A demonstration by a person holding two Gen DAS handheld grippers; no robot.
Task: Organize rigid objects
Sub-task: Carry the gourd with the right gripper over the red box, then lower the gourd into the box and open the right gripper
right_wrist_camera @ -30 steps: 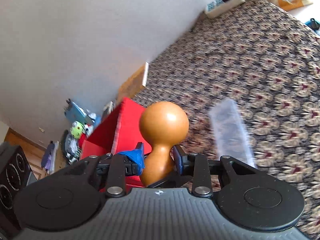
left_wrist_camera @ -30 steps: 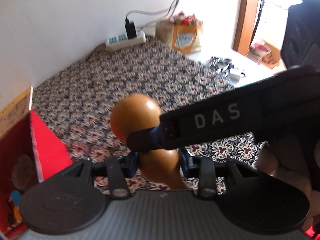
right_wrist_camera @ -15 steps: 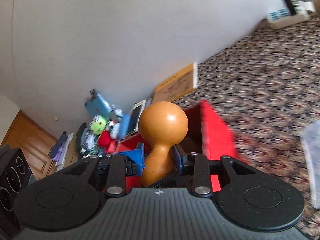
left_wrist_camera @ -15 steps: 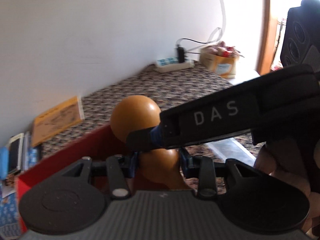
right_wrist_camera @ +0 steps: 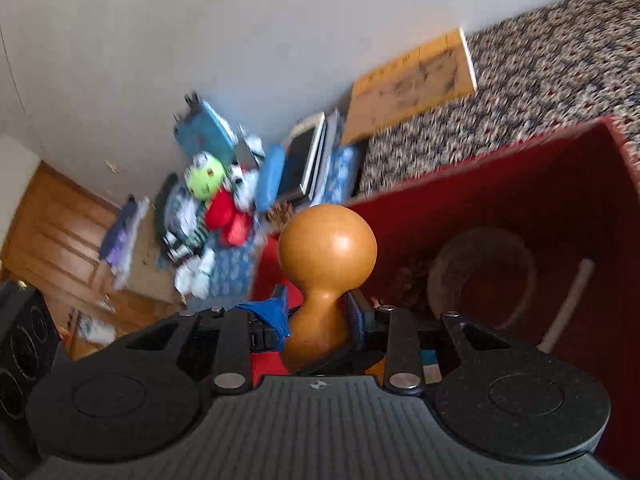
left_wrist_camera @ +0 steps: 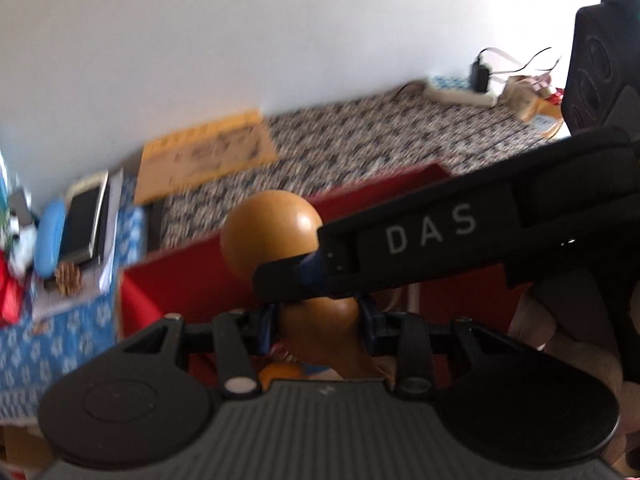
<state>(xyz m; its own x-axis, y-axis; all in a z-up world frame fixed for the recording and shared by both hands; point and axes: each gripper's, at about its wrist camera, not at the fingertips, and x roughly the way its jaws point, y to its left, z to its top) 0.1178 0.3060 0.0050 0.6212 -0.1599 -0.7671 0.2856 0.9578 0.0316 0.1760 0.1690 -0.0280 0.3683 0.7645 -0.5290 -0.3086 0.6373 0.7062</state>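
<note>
A glossy orange gourd-shaped wooden object (right_wrist_camera: 326, 276) sits clamped at its narrow neck by the right gripper (right_wrist_camera: 318, 322), over an open red box (right_wrist_camera: 520, 196) on patterned cloth (right_wrist_camera: 552, 68).

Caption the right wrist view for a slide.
Both grippers hold a gourd over the red box.

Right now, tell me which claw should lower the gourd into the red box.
Right, probably. The right claw grips the gourd at its waist, and its view looks into the red box. The left claw holds the lower bulb, where the right claw crosses its view.
</note>
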